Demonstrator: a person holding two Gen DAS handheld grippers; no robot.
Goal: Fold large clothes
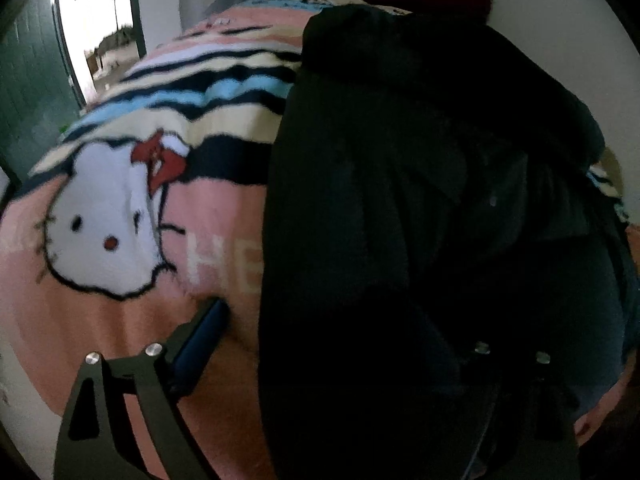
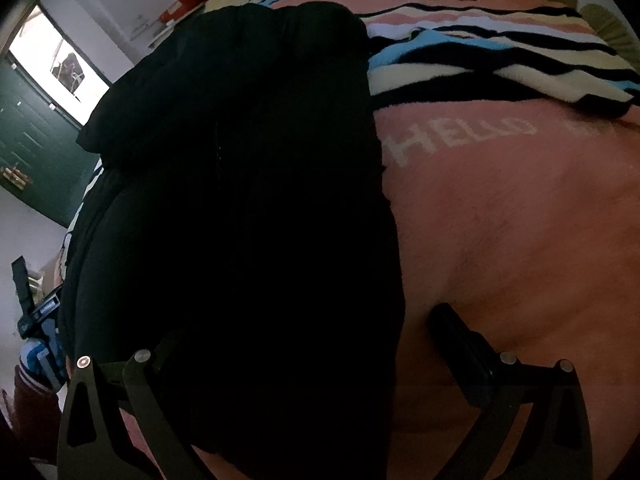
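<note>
Black jacket [image 1: 420, 220] lies partly folded on the pink blanket [image 1: 120, 320]; both jaws stand wide apart, gripping nothing; more folding remains.

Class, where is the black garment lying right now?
The black garment lies on the pink cartoon-cat blanket: right of the cat face in the left wrist view, left of the "HELLO" lettering in the right wrist view.

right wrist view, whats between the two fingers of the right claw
The near end of the black garment fills most of the gap; beside the right finger a strip of pink blanket shows. Right wrist view.
</note>
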